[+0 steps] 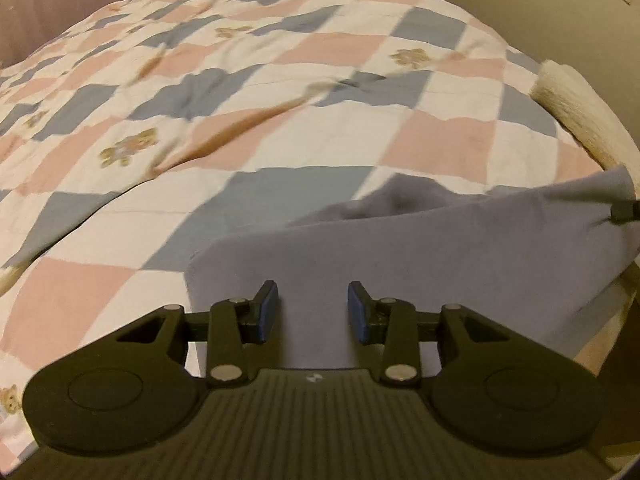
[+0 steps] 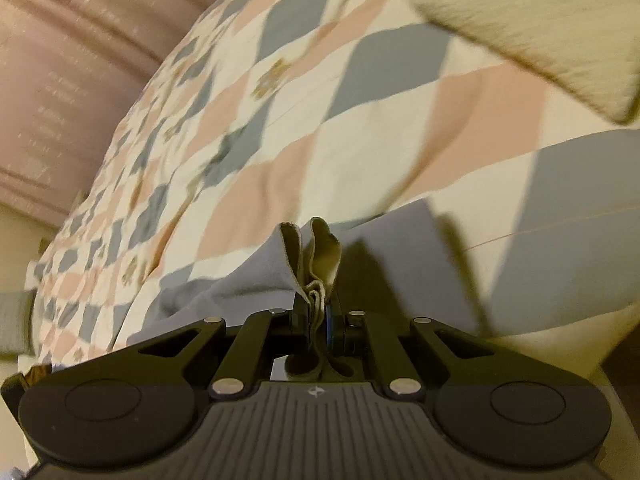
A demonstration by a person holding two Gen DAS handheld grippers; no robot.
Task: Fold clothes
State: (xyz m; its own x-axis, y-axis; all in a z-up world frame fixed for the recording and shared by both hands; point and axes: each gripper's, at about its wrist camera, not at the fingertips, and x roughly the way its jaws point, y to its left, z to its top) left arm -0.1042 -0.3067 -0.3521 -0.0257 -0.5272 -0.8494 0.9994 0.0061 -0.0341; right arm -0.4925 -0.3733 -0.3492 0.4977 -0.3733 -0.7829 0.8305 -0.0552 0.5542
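Grey garment (image 2: pixel 240 284) pinched in right claw (image 2: pixel 318 320)

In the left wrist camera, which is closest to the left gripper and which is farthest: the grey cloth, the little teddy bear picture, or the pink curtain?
From the left gripper:
1. Grey cloth, lying right under the open fingers.
2. Teddy bear print, on the quilt, up and left.
3. Pink curtain, behind the bed, top left.

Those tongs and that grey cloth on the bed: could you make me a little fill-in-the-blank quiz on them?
1. The right tongs are ____ on a bunched edge of the grey cloth.
2. The left tongs are ____, with cloth between their blue pads.
3. The bedcover under the cloth has a ____ pattern of pink, grey and white.

Missing words: shut; open; checked
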